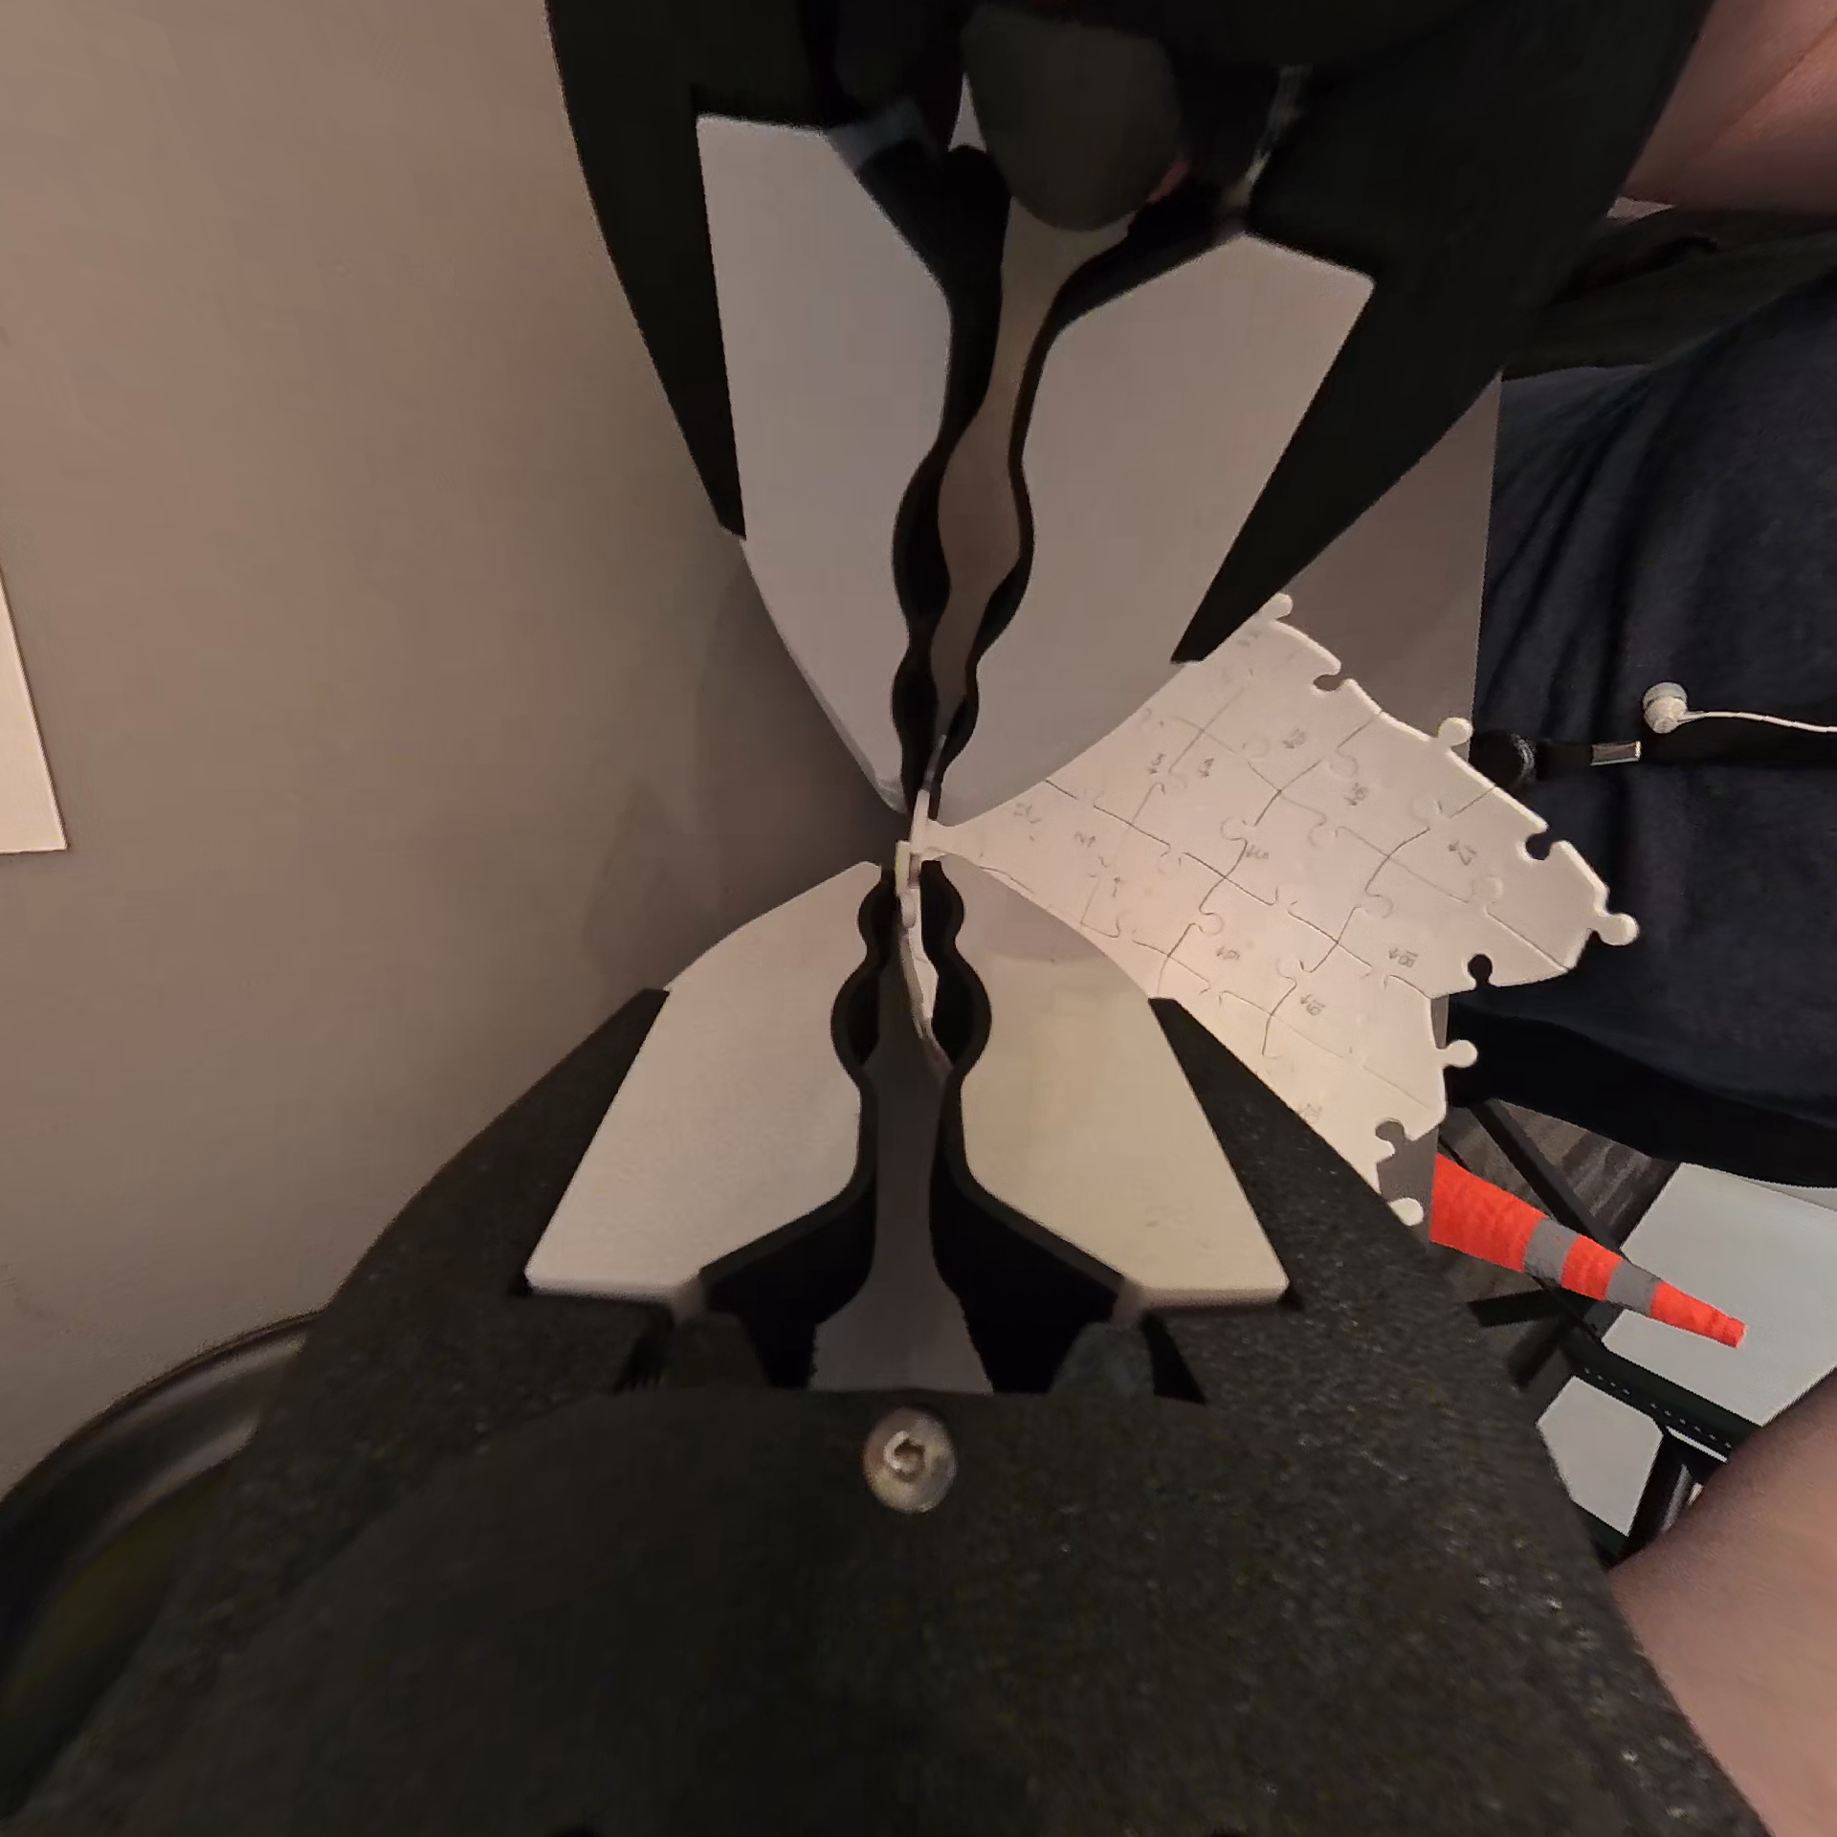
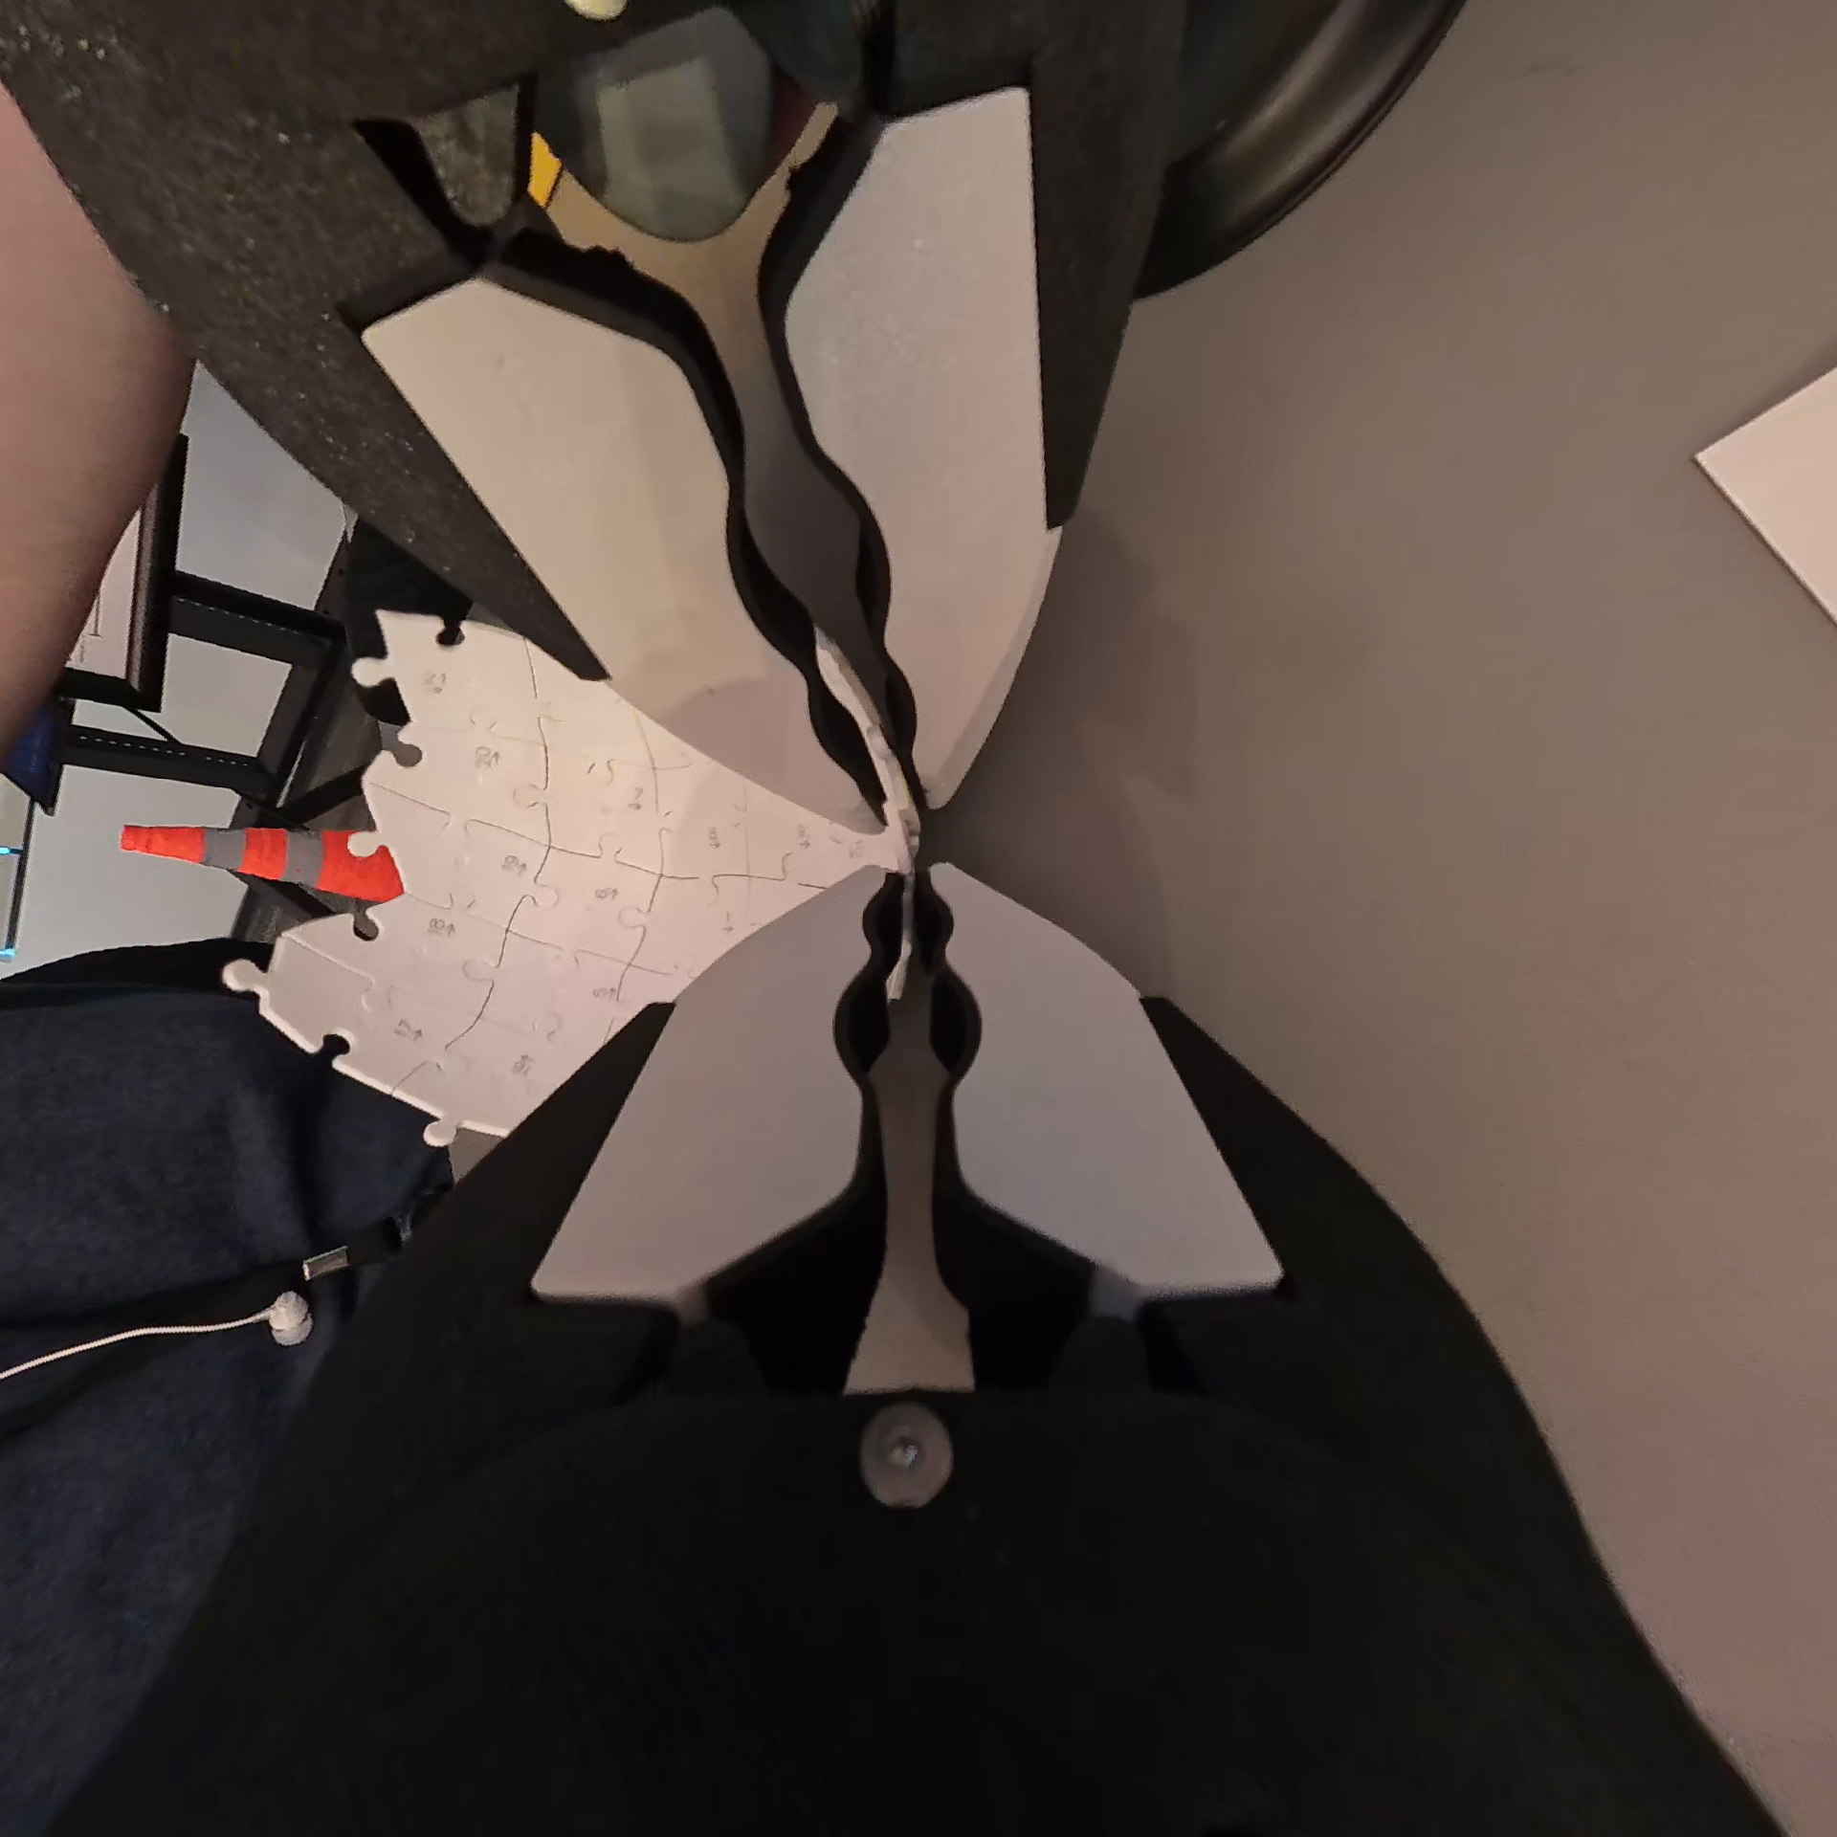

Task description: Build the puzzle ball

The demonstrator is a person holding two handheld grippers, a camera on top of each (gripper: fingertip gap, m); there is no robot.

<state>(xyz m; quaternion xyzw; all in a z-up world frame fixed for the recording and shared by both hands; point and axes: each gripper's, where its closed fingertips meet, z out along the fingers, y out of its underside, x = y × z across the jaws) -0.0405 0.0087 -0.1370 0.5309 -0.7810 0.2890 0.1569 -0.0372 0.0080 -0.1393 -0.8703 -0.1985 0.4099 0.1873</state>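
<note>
A curved white puzzle section (image 1: pixel 1292 875) made of several interlocked pieces hangs in the air, and it also shows in the right wrist view (image 2: pixel 557 875). The two grippers face each other tip to tip at its narrow corner. My left gripper (image 1: pixel 907 900) is shut on a thin white puzzle edge seen edge-on. My right gripper (image 2: pixel 907 900) is shut on the same corner from the opposite side. The right gripper (image 1: pixel 926 795) comes down from the top of the left wrist view, and the left gripper (image 2: pixel 900 795) does the same in the right wrist view. I cannot tell whether either holds a separate piece.
A grey wall (image 1: pixel 348 596) fills the background, with a white sheet (image 2: pixel 1779 497) on it. A person in a dark blue hoodie (image 1: pixel 1640 895) is close behind the puzzle. An orange and grey striped cone (image 1: pixel 1581 1262) and a black frame (image 2: pixel 199 676) are beyond. My two grippers' fingertips are within a few centimetres of each other.
</note>
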